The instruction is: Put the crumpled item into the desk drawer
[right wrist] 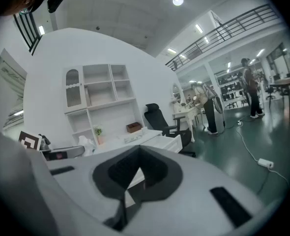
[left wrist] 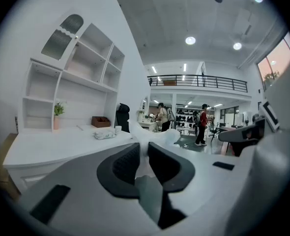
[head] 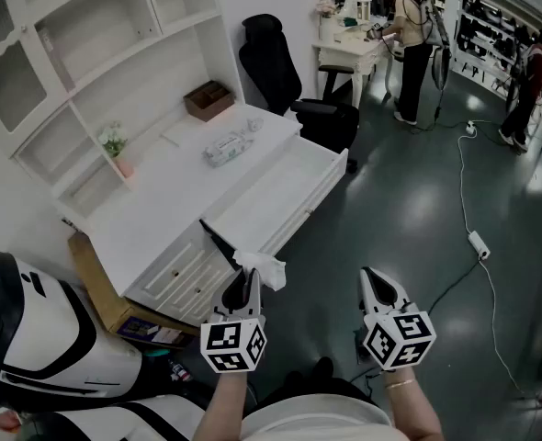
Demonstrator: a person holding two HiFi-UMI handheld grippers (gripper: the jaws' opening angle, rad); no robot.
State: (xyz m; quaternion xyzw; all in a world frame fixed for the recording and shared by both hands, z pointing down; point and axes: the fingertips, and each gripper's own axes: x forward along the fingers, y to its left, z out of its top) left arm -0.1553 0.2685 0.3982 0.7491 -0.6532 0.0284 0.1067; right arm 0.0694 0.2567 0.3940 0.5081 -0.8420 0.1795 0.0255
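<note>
Though held in the air clear of the worktop (head: 170,205), clamped tight in left gripper (head: 249,281) jaws: crumpled item (head: 264,266), white, wadded, poking out past the jaw tips. Same in left gripper view: white wad squeezed between the two dark ribbed pads (left wrist: 123,163), bulging ahead of them. Just ahead of those jaws, slightly left: near corner of open desk drawer (head: 280,186), pulled well out, white inside. Not in the drawer yet; touching its corner or just short of it, cannot tell. Further ahead-left of left jaws, on worktop: flat wipes pack (head: 225,147), then brown box (head: 208,99) near the back edge. Left of that, in the shelf unit (head: 87,44): small potted plant (head: 113,141). Ahead of both jaws, past the drawer's far end: black office chair (head: 273,62). Right gripper (head: 370,281) level with left one, off to its right, well apart, over dark floor (head: 418,191). Jaws together at the tips, gripping nothing. Right gripper view agrees: dark pads (right wrist: 118,173) meeting in a point, only desk background showing through the gap behind the tips. Ahead-right of right jaws: white power strip (head: 479,243) with cable on floor. Far ahead: person (head: 411,44) at a white table, second person (head: 528,81) further right by racks. Behind-left of left jaws: cardboard box (head: 92,278) against desk side, white-and-black machine (head: 41,338) nearer the camera. Bare forearm (head: 223,407) behind each gripper, bracelet (head: 400,384) on the right one.
</note>
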